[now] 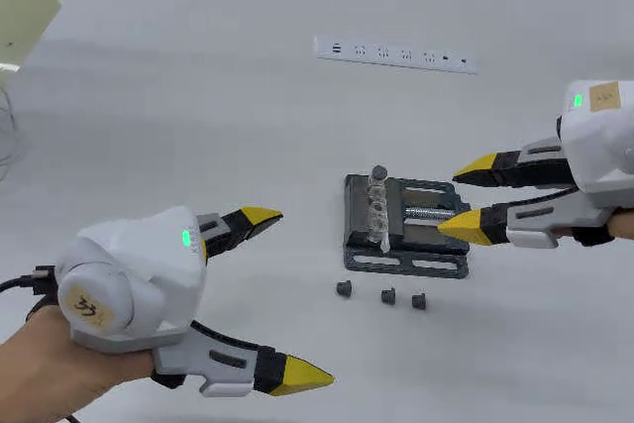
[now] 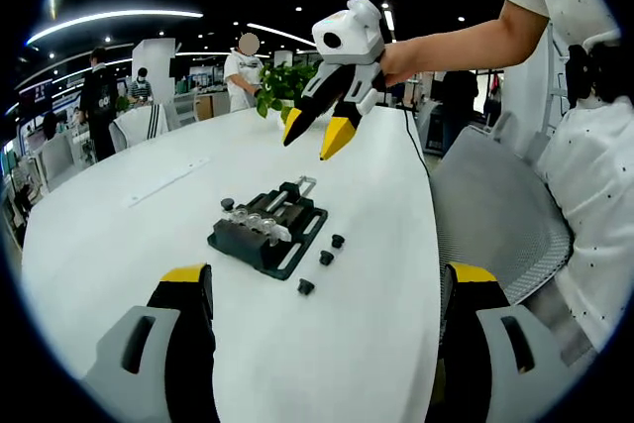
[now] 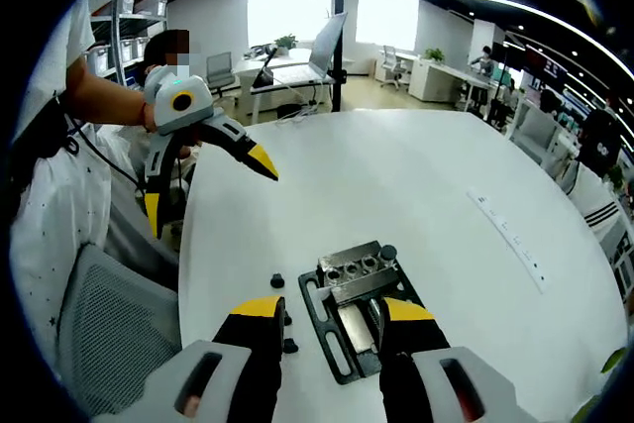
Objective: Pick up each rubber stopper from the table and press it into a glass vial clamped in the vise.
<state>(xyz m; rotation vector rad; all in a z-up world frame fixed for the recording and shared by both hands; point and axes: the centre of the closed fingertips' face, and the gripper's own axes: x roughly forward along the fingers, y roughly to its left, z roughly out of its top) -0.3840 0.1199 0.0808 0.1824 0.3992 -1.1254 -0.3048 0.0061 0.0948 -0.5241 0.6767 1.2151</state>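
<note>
White table (image 1: 198,96) is carrying vise (image 1: 406,263); three stoppers (image 1: 387,295) are lying beside it. Left gripper (image 1: 297,296) is gaping wide, right gripper (image 1: 454,203) half-open, both empty.

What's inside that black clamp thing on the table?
A row of glass vials stands squeezed in the vise. The end one wears a dark stopper; the others look open. Their bottoms are hidden by the vise.

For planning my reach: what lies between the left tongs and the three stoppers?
Nothing; the head view shows bare table between left tongs and stoppers.
</note>
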